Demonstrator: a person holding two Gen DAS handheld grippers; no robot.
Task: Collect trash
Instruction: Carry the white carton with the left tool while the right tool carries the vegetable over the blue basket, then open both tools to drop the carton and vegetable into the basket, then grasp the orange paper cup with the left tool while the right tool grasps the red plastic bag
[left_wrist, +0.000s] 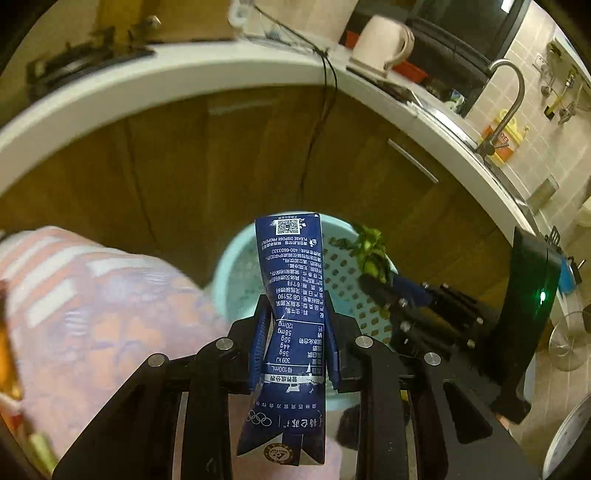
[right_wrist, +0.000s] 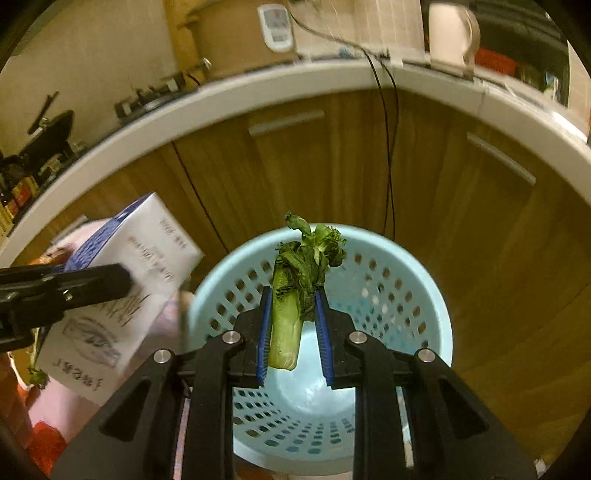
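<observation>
Blue and glossy, a flattened, twisted milk carton (left_wrist: 291, 314) stands upright between the ribbed blue pads of the left gripper (left_wrist: 295, 343), which is clamped on its pinched waist. Small white print covers the face; the creased base flares out below the pads. Seen from the right wrist, its other face is white with blurred print.

The right gripper (right_wrist: 293, 328) is clamped on a wilted green vegetable (right_wrist: 295, 295): a smooth pale stalk between the pads, crumpled dark leaves above them. It hangs over the mouth of a pale blue plastic basket (right_wrist: 406, 295), round, with walls pierced by rows of small holes. In the left wrist view the carton stands in front of the basket's near rim, with the right gripper just beside it.

Behind runs a curved white counter (left_wrist: 166, 85) over wood-grain cabinet doors (right_wrist: 295, 166) with slim metal handles. A cream kettle (left_wrist: 384, 44) sits on the counter.
</observation>
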